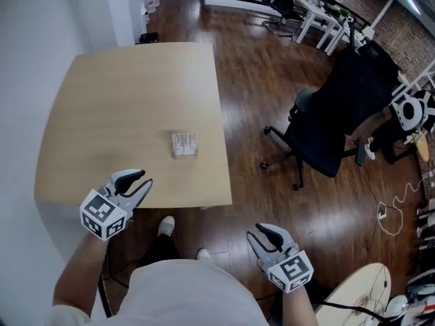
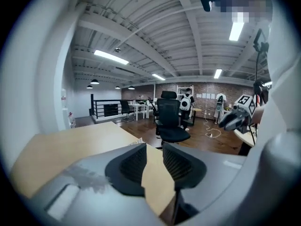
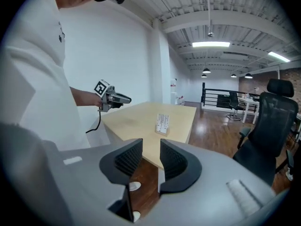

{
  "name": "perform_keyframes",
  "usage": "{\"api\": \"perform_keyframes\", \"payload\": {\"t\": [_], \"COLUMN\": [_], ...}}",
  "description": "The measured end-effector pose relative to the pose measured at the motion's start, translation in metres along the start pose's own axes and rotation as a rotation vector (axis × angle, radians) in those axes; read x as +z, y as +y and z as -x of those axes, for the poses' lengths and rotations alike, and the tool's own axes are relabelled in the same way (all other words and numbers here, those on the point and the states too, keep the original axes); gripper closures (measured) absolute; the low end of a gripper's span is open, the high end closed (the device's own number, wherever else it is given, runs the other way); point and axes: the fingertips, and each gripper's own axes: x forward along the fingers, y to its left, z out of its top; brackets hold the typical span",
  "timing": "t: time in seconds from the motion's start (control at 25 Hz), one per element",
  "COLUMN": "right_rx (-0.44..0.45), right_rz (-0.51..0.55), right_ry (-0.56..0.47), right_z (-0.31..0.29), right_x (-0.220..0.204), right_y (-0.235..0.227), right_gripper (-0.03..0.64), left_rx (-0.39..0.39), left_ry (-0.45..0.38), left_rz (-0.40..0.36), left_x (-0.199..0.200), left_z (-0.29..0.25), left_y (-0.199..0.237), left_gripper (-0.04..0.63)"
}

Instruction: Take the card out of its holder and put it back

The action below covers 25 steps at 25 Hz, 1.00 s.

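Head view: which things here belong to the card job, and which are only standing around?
For the job:
- card in its holder
- table under it
- left claw, open and empty
- right claw, open and empty

Standing around:
- black office chair
- white desks
- white cable on the floor

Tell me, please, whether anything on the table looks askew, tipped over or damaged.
Nothing stands out. The card holder stands upright on the table near its right edge, with the card seated in it.
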Motion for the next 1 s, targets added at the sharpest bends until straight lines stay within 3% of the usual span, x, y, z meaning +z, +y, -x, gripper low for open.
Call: {"api": "perform_keyframes", "payload": {"t": [0.2, 0.32, 0.48, 1.0], "right_rx": [0.093, 0.117, 0.12, 0.033], "right_rz": [0.068, 0.069, 0.06, 0.078], "right_ry": [-0.027, -0.034, -0.059, -0.109], "right_z": [0.003, 0.005, 0.014, 0.057], "right_x": [-0.003, 0.001, 0.015, 0.043], "right_y": [0.002, 0.004, 0.026, 0.139], "right_gripper": [0.495, 0.495, 0.495, 0.495], "left_rx": [0.103, 0.143, 0.18, 0.108], "left_ry": [0.006, 0.047, 0.027, -0.066], "left_rz": [0.101, 0.134, 0.167, 0.17], "left_x": [-0.034, -0.054, -0.058, -0.065], "left_z": [0.08, 0.119, 0.165, 0.264], "left_y": [-0.067, -0.097, -0.117, -0.147], "left_gripper": [0.493, 0.492, 0.494, 0.494]}}
